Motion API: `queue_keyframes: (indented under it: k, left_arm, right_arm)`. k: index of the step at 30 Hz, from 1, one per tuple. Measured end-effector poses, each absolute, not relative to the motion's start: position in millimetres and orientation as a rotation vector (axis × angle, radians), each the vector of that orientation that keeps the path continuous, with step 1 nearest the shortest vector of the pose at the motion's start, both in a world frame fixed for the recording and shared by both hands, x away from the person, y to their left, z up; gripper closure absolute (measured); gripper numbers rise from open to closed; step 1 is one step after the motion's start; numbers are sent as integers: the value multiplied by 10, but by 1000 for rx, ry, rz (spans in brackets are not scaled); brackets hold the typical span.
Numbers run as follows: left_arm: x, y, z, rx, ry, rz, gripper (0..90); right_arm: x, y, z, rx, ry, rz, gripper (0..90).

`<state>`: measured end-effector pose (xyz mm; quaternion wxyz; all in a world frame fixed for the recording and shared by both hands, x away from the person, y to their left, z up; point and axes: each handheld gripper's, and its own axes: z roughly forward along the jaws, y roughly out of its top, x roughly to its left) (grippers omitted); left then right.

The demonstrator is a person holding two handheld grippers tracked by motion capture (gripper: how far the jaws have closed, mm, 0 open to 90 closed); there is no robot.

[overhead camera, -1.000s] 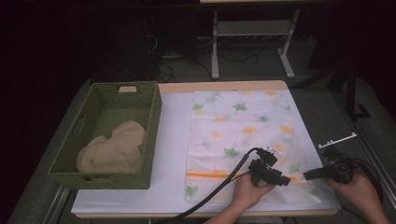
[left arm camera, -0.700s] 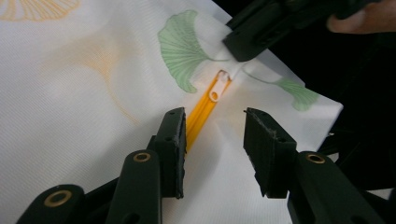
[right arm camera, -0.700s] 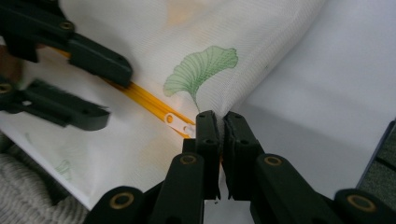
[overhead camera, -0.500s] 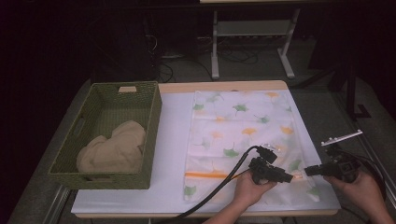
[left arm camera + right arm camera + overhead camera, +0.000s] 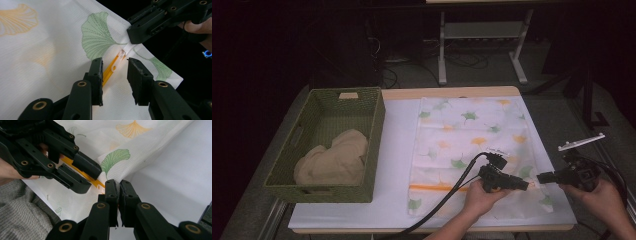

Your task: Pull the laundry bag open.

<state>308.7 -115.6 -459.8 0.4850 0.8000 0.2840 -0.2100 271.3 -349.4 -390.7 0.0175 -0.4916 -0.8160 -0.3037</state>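
- Mesh laundry bag (image 5: 472,150) with ginkgo-leaf print lay flat on the white table cover (image 5: 397,150), right of centre; its orange zipper (image 5: 437,188) ran left-right near the near edge.
- Right gripper (image 5: 543,178) came in from the right at the bag's near right corner, jaws pinched together on the bag edge at the zipper's end (image 5: 110,185). Likely an anchor, so the fabric wouldn't drag when the slider got pulled.
- In the left gripper view that same gripper clamped the white tape (image 5: 128,47) just past the pull tab.
- Left gripper (image 5: 115,75) sat just left of it, jaws part open and straddling the white zipper pull (image 5: 120,58); they'd just been closing in on it, pads not yet touching. No grip yet.
- Left hand (image 5: 479,197) rested low on the bag, gripper pointed right along the zipper line, probably so the pull could run straight leftward.
- Green woven basket (image 5: 324,145) stood at the left of the table, well apart from the bag, with a beige cloth (image 5: 332,161) bunched at its near end; presumably what goes in the bag once it's open.
- Judgement: zipper looked closed, opening step just starting.
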Motion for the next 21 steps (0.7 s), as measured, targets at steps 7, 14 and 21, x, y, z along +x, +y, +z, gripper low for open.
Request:
queue_keyframes:
  k: [7,14,21]
  left_arm:
    - [3100,-1243,-4620,1952,699,-534,668]
    - [3106,-1281,-4632,1938,688,-547,732]
    - [3102,-1297,-4651,1934,705,-540,807]
  right_arm:
    - [2720,-3492,-3922,-1528,-2534,-951,852]
    - [2727,-3525,-3933,-1539,-2523,-959,852]
    - [2727,-3545,-3952,-1544,-2515,-972,852]
